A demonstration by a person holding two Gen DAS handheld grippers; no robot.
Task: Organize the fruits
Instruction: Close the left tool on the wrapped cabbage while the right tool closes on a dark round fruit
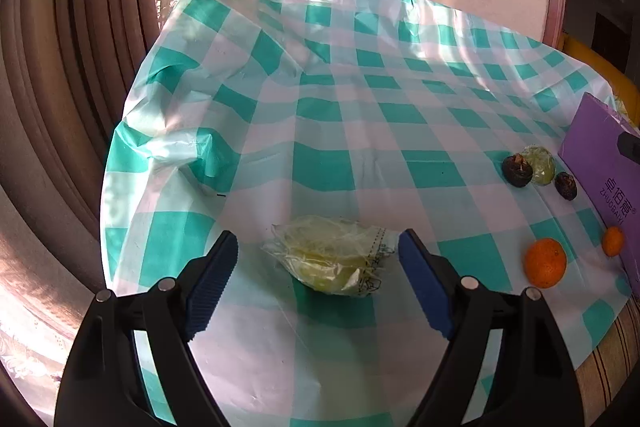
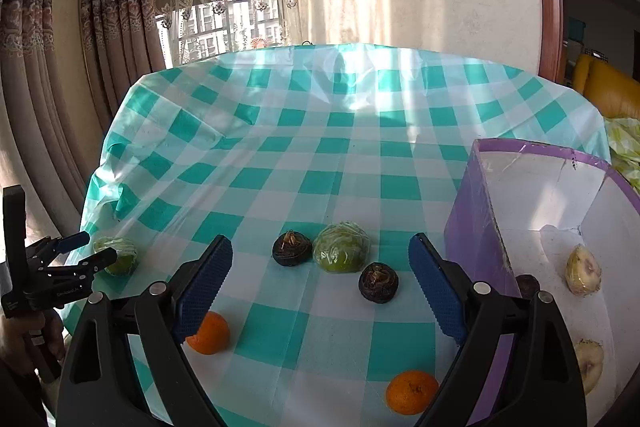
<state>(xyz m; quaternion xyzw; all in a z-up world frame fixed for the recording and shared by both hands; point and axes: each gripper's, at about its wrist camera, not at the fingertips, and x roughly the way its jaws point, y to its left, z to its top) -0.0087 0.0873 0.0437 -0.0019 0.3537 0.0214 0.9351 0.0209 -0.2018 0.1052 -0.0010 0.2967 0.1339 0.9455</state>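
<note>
On the checked cloth, your left gripper (image 1: 318, 263) straddles the wrapped green fruit (image 1: 330, 261).

Its jaws are released, with the pads (image 1: 212, 279) well clear of the film on both sides and nothing gripped yet. Keep the fruit centred between them and close on its firm body, not the loose wrapper tail, so it does not slip out. Your right gripper (image 2: 320, 283) hangs released and empty over the two dark fruits (image 2: 292, 247) and a second wrapped fruit (image 2: 341, 247), near the oranges (image 2: 412, 391). Carry your pick to the purple box (image 2: 472, 235), where other fruit already lies.
</note>
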